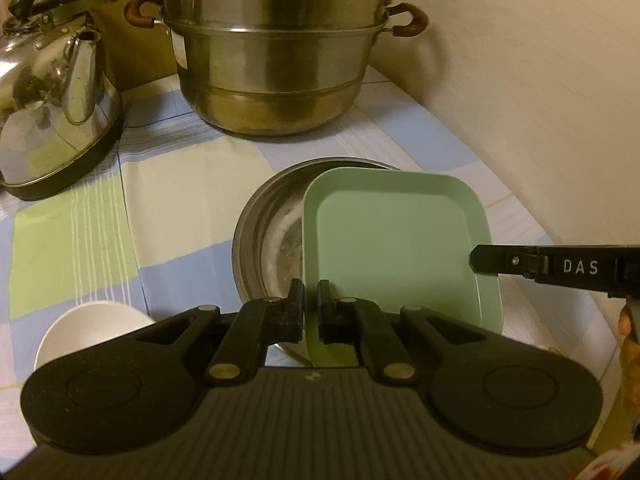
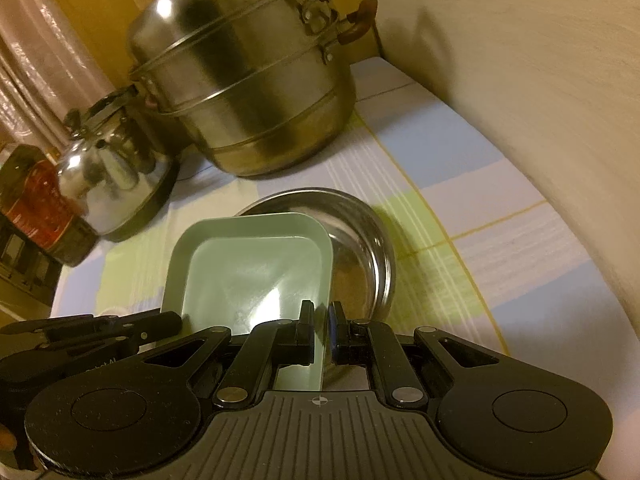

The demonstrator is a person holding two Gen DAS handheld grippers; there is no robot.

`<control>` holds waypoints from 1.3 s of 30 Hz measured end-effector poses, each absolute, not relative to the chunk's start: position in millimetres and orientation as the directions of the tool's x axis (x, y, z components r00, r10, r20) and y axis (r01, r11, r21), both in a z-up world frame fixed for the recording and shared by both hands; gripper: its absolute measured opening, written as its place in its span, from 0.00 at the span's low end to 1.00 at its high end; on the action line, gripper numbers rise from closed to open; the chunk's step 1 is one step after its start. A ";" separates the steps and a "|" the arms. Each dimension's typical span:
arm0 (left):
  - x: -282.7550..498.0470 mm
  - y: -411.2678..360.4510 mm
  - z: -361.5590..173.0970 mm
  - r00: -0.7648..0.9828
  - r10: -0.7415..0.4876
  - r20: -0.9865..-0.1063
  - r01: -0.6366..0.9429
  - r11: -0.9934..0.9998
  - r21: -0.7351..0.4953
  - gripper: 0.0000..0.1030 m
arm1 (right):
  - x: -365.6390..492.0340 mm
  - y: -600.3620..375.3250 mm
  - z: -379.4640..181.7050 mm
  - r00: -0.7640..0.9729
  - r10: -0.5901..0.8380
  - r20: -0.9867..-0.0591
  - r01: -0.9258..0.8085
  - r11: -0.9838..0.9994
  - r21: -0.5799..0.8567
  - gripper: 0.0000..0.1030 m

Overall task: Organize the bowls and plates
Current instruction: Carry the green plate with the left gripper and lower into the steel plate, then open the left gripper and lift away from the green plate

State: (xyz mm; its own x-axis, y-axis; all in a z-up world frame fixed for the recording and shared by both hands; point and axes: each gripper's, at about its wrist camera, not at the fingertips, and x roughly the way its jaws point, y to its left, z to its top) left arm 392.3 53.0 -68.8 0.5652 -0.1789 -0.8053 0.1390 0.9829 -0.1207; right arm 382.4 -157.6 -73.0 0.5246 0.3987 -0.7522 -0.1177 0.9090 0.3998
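Note:
Both grippers carry a pale green square plate (image 1: 392, 248) by its rims. In the left wrist view my left gripper (image 1: 310, 292) is shut on the plate's near left rim, and my right gripper (image 1: 478, 260) reaches in from the right to clamp the right rim. The right wrist view shows the right gripper (image 2: 322, 312) shut on the green plate (image 2: 248, 272), with the left gripper (image 2: 176, 320) at its left edge. The plate hovers partly over a round steel plate (image 1: 268, 232) (image 2: 356, 240) on the checked cloth. A white bowl (image 1: 88, 332) sits at the lower left.
A tall stacked steel steamer pot (image 1: 276, 60) (image 2: 248, 92) stands behind the steel plate. A shiny kettle (image 1: 52, 100) (image 2: 108, 176) is at the left. A red-labelled container (image 2: 36, 200) stands further left. A pale wall (image 1: 540, 100) borders the cloth on the right.

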 end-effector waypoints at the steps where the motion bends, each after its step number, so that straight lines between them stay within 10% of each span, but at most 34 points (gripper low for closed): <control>1: 397.0 53.9 -71.9 0.561 -0.179 -0.808 0.137 0.983 -0.123 0.05 | 387.1 -157.2 -76.1 0.522 0.399 -0.754 -0.113 0.909 0.402 0.08; 39: 438.2 55.9 -110.4 0.501 -0.154 -0.852 0.117 0.987 -0.110 0.14 | 429.0 -149.1 -108.0 0.521 0.350 -0.779 -0.088 0.929 0.359 0.08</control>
State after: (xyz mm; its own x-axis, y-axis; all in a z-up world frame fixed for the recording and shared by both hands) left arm 438.2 55.9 -110.4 0.5007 -0.1541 -0.8518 0.1171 0.9870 -0.1098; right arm 429.0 -149.1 -108.0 0.5213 0.3495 -0.7785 -0.0877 0.9294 0.3585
